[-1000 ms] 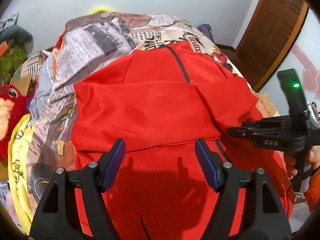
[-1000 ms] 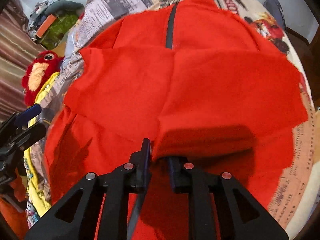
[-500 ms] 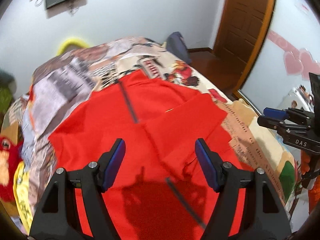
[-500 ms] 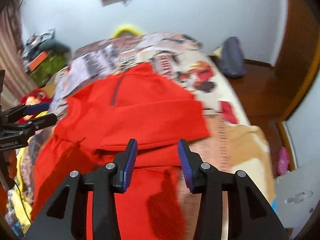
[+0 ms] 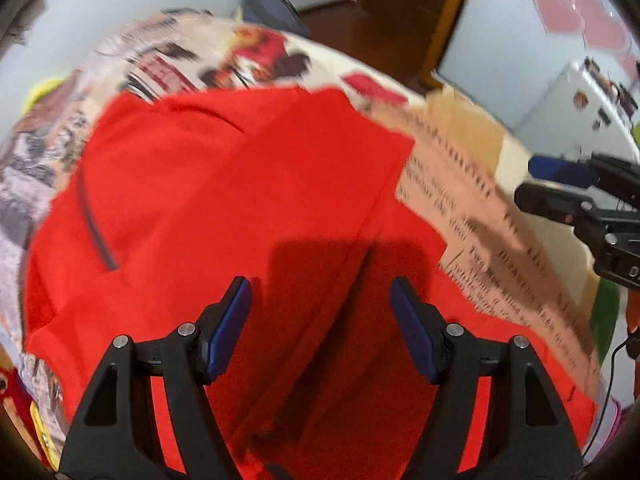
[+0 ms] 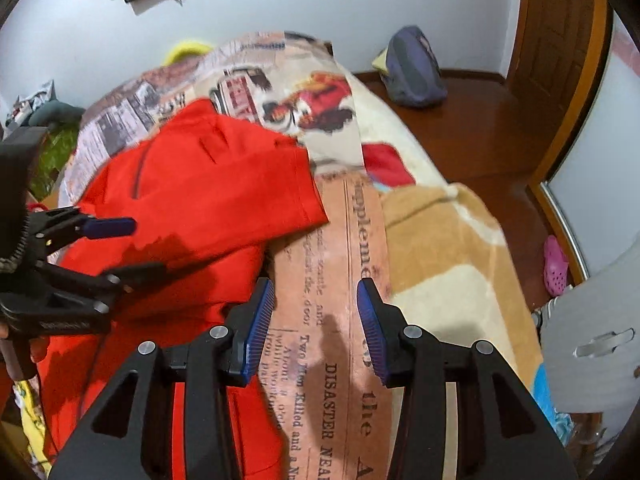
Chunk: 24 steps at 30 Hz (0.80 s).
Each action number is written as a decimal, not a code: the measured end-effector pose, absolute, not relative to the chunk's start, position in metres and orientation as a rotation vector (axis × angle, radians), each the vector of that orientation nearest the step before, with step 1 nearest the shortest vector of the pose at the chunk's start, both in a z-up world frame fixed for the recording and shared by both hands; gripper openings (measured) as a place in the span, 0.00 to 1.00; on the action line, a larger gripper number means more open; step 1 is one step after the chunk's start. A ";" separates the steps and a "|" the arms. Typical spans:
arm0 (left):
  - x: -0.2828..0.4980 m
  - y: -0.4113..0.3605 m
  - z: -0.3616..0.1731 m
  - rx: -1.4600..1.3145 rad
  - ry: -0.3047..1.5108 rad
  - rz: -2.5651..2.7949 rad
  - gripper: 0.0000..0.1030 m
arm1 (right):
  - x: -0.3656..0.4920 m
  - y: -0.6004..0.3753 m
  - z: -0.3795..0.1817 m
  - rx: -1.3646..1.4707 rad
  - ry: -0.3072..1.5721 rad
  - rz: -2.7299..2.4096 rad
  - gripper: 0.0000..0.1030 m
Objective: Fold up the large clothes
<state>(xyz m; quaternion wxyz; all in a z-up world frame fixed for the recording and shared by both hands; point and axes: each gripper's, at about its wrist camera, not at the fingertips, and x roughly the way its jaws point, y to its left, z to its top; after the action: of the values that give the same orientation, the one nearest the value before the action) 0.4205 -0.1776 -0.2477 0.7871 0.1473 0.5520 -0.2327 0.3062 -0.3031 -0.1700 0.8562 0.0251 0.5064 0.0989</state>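
Observation:
A large red garment (image 5: 224, 200) with a dark zip lies spread on the bed, both sleeves folded in over its body. It also shows in the right wrist view (image 6: 192, 208). My left gripper (image 5: 320, 320) is open and empty, low over the garment's lower middle. It appears at the left of the right wrist view (image 6: 120, 248). My right gripper (image 6: 316, 320) is open and empty over the newspaper-print blanket (image 6: 340, 280), just right of the garment's edge. It appears at the right edge of the left wrist view (image 5: 560, 192).
The bed's right edge drops to a brown wooden floor (image 6: 480, 128) with a blue-grey bag (image 6: 416, 68) and a pink shoe (image 6: 556, 264). A wooden door (image 6: 560, 20) stands beyond. A white appliance (image 5: 576, 96) is on the right.
My right gripper let go of the folded sleeve, opened and drew back to the right, off the garment. My left gripper stayed open and swung right and lower over the garment.

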 end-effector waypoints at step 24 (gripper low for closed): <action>0.403 -0.041 -0.164 0.060 0.957 -0.341 0.03 | 0.334 -0.222 -0.229 0.028 1.227 0.352 0.40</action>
<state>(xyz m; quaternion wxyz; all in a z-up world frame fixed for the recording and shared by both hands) 0.4026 -0.0409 -0.1640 0.8733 0.0287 0.4582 -0.1633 0.3343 -0.2221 -0.2286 0.8030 0.0129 0.5727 0.1645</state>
